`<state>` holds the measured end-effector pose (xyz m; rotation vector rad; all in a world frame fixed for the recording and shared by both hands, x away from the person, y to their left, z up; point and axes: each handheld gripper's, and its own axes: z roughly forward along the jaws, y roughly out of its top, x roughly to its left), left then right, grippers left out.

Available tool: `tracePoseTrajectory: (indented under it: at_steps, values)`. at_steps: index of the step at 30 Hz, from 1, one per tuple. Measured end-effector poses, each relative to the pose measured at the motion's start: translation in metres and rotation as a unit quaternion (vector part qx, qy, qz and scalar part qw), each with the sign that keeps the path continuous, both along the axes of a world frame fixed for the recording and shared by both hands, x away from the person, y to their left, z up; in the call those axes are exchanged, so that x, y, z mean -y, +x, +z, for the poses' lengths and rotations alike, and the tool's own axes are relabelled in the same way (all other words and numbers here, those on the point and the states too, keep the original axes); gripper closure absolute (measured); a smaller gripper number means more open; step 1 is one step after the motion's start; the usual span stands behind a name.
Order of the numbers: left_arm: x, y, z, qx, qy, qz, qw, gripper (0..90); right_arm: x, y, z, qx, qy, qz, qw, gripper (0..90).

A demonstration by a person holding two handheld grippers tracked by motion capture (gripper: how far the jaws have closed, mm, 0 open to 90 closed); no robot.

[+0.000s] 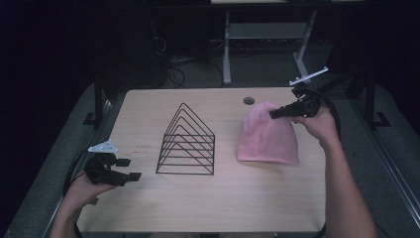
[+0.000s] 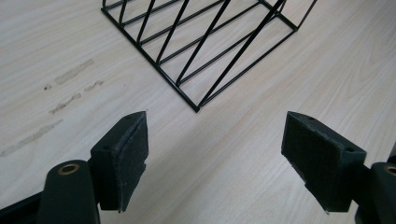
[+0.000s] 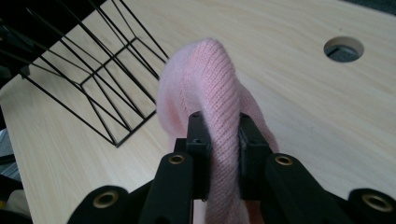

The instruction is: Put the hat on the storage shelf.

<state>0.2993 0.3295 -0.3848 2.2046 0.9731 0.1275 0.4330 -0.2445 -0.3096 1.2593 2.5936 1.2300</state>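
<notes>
A pink knitted hat (image 1: 267,136) hangs in a peak above the right half of the table, its lower edge resting on the wood. My right gripper (image 1: 274,113) is shut on the hat's upper part; in the right gripper view the pink knit (image 3: 219,93) bulges up from between the two black pads (image 3: 200,140). A black wire rack (image 1: 187,143) of triangular dividers stands at the table's middle. My left gripper (image 1: 128,169) hovers open near the table's left front edge, to the left of the rack; its pads (image 2: 126,158) stand wide apart with bare wood between them and the rack's corner (image 2: 196,108) beyond.
The light wooden table (image 1: 208,198) has a round cable hole (image 1: 249,100) at its back right, close to the hat. Faint scuff marks (image 2: 70,74) lie on the wood left of the rack. Dark floor and a desk frame (image 1: 227,49) lie behind the table.
</notes>
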Motion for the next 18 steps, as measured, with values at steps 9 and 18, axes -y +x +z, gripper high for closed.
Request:
tracePoseTrajectory:
  at_steps: [9,18]
  values:
    - [0.007,0.008,0.014,0.000,0.007,-0.019,0.9998,22.3,-0.001,-0.003,0.020,0.016,-0.004,-0.004,0.9999,78.3]
    - [0.011,0.014,0.033,0.004,0.005,-0.035,0.9994,22.0,0.000,-0.005,0.042,0.034,0.004,-0.006,0.9994,78.3]
